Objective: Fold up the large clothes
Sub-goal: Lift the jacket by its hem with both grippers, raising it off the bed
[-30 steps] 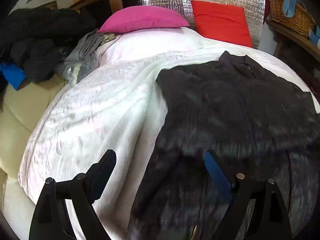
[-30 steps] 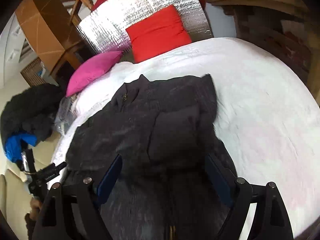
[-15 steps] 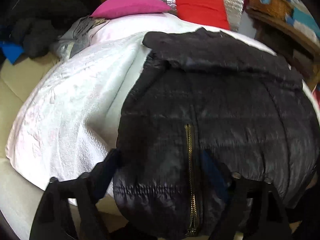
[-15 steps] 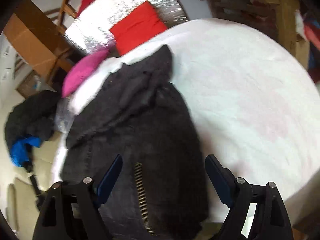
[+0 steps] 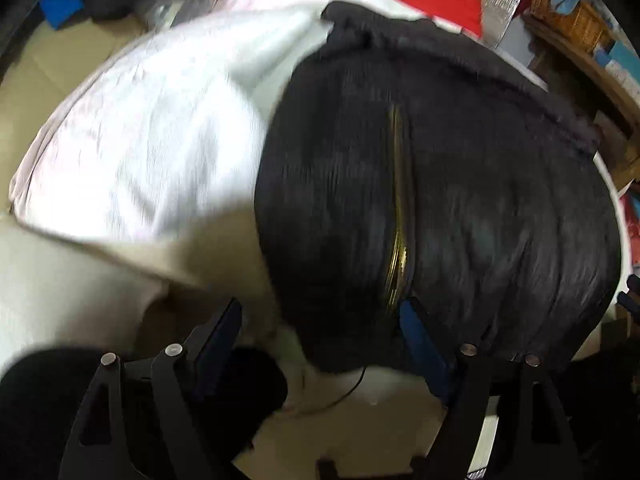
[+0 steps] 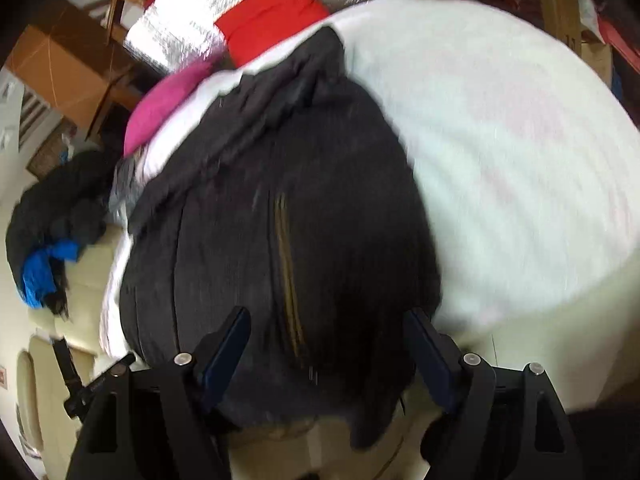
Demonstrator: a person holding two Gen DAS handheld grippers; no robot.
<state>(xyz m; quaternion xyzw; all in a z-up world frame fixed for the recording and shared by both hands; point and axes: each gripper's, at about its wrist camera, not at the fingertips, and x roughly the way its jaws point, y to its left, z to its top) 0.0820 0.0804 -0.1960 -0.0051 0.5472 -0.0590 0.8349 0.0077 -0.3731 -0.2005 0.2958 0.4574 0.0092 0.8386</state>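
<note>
A black quilted jacket [image 5: 460,184] with a gold front zipper [image 5: 398,216] lies on the white bedspread [image 5: 140,148], sleeves folded in, hem hanging at the near edge. It also shows in the right wrist view [image 6: 280,220]. My left gripper [image 5: 320,332] is open and empty, just before the jacket's hem at its left corner. My right gripper [image 6: 328,340] is open and empty, over the hem near the zipper [image 6: 290,280]. Both views are blurred by motion.
A pink pillow [image 6: 164,108] and a red cushion [image 6: 272,16] lie at the far end of the bed [image 6: 520,140]. A pile of dark clothes with blue cloth [image 6: 44,268] sits left of the bed. A wicker basket [image 5: 568,20] stands on a shelf at right.
Both grippers have pulled back toward the near edge of the bed. The jacket's hem and zipper have come into view, and the cameras now tilt down over the bed edge.
</note>
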